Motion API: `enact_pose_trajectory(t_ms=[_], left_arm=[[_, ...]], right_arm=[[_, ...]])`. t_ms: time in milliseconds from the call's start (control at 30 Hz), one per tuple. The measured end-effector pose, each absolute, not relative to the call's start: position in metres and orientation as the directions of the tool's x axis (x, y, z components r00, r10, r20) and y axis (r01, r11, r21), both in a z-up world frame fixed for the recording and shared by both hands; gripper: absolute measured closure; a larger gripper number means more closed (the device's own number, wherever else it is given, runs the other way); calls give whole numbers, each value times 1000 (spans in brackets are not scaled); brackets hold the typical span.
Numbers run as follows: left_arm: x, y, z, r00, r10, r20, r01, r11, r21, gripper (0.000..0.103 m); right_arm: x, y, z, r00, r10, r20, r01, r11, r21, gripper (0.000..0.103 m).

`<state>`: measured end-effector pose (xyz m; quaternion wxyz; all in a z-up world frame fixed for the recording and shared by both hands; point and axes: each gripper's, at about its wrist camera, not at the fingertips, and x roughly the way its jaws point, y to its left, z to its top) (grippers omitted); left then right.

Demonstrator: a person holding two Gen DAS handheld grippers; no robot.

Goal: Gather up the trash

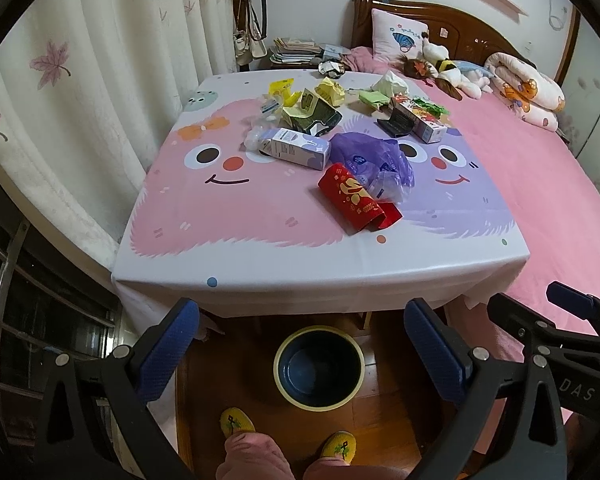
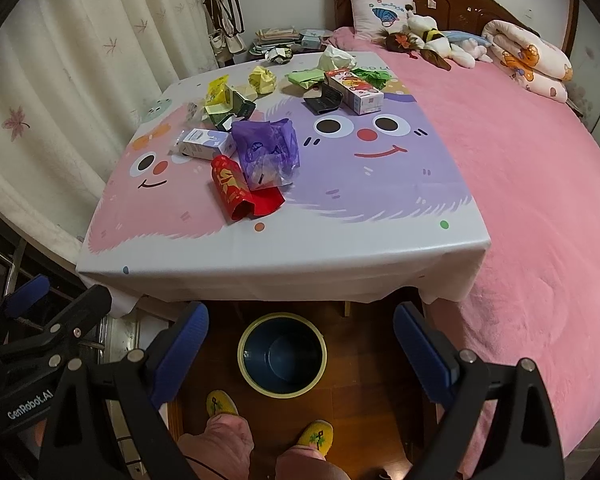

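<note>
Left claw [image 1: 302, 354] and right claw [image 2: 300, 350] both wide, empty — above bin [image 1: 319, 366], trash on table [image 1: 260, 272]

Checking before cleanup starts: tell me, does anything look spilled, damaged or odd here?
Nothing spilled. Litter is strewn on the table: crushed red packet, purple bag, open boxes, crumpled paper. The bin stands upright and empty.

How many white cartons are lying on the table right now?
2. A white-and-blue carton lies on the pink face, beside the purple bag; a white-and-red carton lies farther back, beside the black box. The pile may hide more.
</note>
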<state>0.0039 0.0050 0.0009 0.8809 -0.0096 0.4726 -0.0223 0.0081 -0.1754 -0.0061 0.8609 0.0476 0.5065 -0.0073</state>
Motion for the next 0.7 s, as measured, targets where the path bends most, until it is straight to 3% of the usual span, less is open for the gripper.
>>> enact_pose_trajectory(t_ms=[700], left_arm=[[0,4,-3,536,-38,-843,11,999,-38,2]], right_arm=[[9,-179,-11,486,67,-871,33,995,94,8]])
